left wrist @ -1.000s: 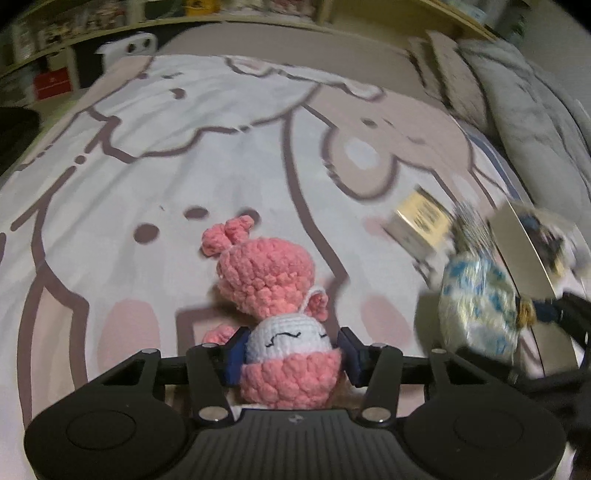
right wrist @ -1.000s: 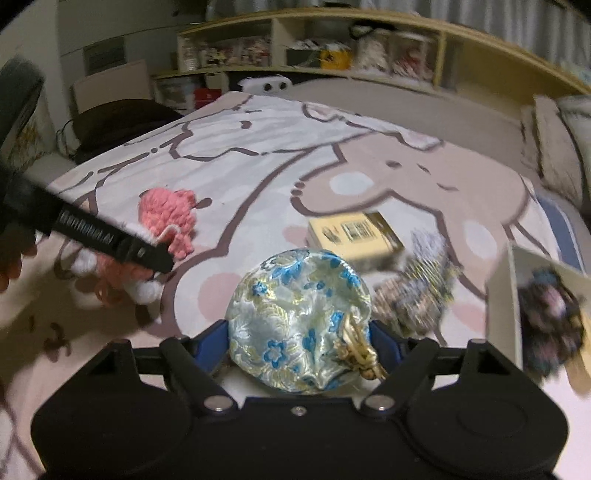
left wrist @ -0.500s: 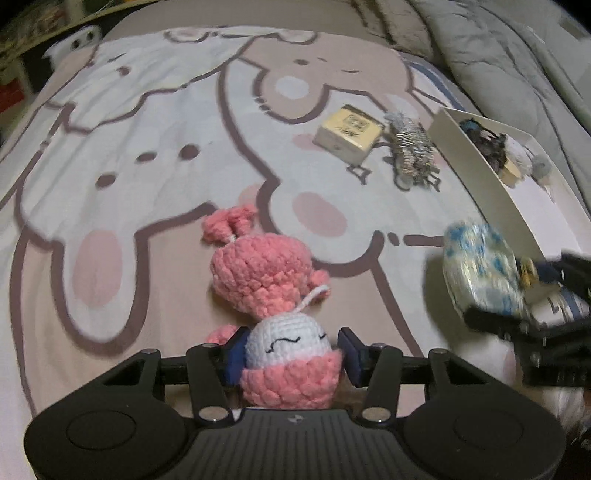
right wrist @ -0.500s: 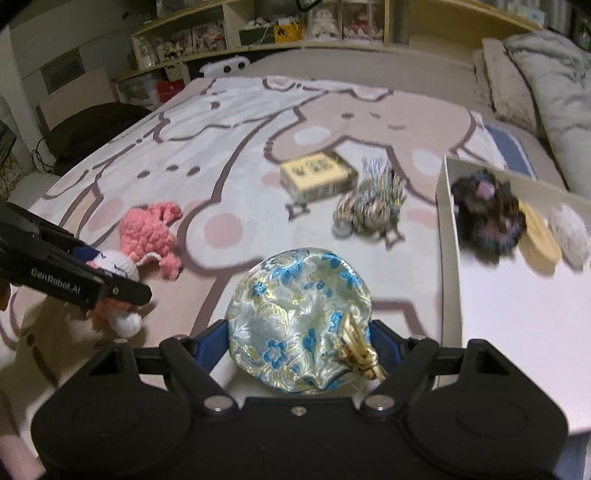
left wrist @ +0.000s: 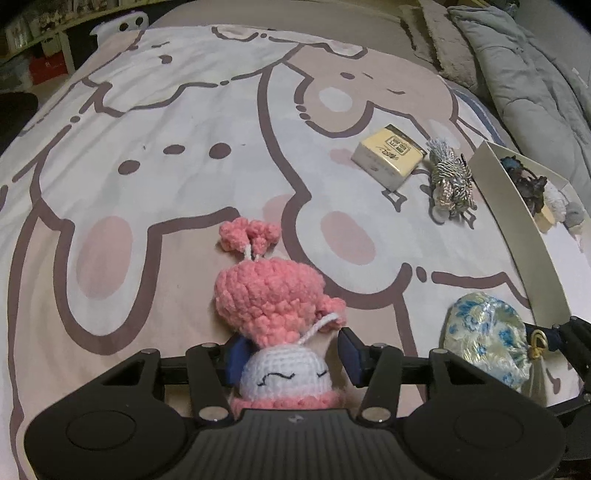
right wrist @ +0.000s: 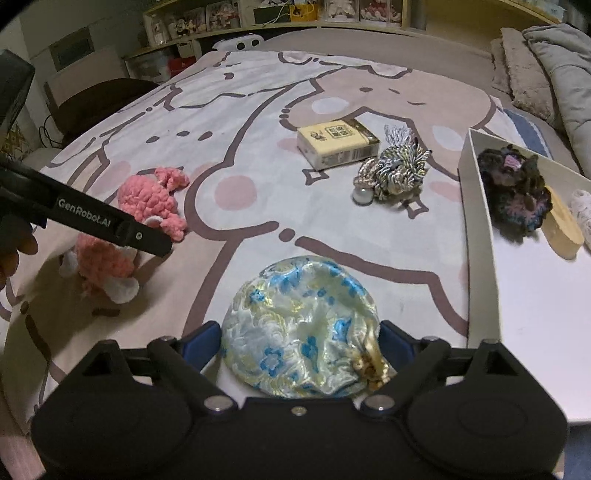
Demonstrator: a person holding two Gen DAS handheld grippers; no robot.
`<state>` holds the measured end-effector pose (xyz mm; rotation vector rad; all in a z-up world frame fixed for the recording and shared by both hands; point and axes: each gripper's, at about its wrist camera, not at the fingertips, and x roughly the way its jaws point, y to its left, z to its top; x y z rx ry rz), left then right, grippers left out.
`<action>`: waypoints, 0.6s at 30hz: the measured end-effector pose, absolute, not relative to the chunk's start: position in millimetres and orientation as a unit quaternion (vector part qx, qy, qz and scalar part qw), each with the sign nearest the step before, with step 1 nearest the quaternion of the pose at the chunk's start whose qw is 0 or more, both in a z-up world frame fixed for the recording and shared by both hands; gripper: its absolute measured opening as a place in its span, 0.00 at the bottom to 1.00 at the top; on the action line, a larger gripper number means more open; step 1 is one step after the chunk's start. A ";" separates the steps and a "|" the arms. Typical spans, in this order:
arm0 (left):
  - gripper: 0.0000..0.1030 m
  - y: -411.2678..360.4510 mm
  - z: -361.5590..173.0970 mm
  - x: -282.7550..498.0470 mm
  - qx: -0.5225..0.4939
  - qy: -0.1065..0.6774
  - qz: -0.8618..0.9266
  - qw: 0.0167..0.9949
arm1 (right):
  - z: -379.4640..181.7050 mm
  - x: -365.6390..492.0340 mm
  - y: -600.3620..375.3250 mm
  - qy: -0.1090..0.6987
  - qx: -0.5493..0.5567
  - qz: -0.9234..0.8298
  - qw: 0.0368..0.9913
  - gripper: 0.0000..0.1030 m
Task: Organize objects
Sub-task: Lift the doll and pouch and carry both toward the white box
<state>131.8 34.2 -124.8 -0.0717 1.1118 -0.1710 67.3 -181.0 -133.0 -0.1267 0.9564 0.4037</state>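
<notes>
The left gripper [left wrist: 288, 354] points down, its blue pads squeezing a pink toy [left wrist: 273, 314]. The right gripper [right wrist: 301, 341] points down too; its jaws have just been opening around a flowery pouch [right wrist: 299, 328].

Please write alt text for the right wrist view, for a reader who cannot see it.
The right claw, just opening, frames a floral silk pouch on a cartoon-print bedspread. A white box lies right; a pink crochet doll sits left.

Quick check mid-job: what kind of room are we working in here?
Most likely a bedroom: a wide bed under a cartoon-print bedspread, a grey quilted duvet bunched at one side, and wooden shelves of figurines behind.
</notes>
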 end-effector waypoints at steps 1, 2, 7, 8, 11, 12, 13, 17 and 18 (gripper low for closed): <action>0.48 33.9 -125.0 131.7 -0.033 0.525 -0.077 0.847 | -134.1 67.5 -181.0 0.458 -0.059 0.193 0.865 0.87; 0.41 33.9 -125.2 131.5 -0.029 0.524 -0.072 0.848 | -135.2 68.0 -181.4 0.461 -0.058 0.194 0.864 0.86; 0.40 38.5 -122.9 129.6 -0.035 0.516 -0.071 0.853 | -133.5 66.4 -182.4 0.455 -0.061 0.197 0.866 0.82; 0.39 38.2 -121.4 128.6 -0.034 0.514 -0.073 0.854 | -131.5 66.0 -182.9 0.452 -0.059 0.195 0.868 0.82; 0.39 36.2 -112.5 126.0 -0.035 0.499 -0.079 0.862 | -120.5 65.4 -185.1 0.434 -0.054 0.189 0.879 0.82; 0.39 36.0 -108.0 125.5 -0.038 0.491 -0.081 0.866 | -114.9 65.6 -186.3 0.427 -0.049 0.190 0.883 0.82; 0.39 35.7 -104.2 124.8 -0.040 0.485 -0.082 0.870 | -109.5 65.6 -187.3 0.419 -0.045 0.190 0.887 0.82; 0.39 31.6 -87.5 122.8 -0.044 0.458 -0.086 0.884 | -89.2 65.0 -191.9 0.390 -0.031 0.183 0.902 0.82; 0.39 30.7 -83.0 121.3 -0.046 0.451 -0.089 0.887 | -84.4 64.9 -192.8 0.385 -0.030 0.182 0.905 0.82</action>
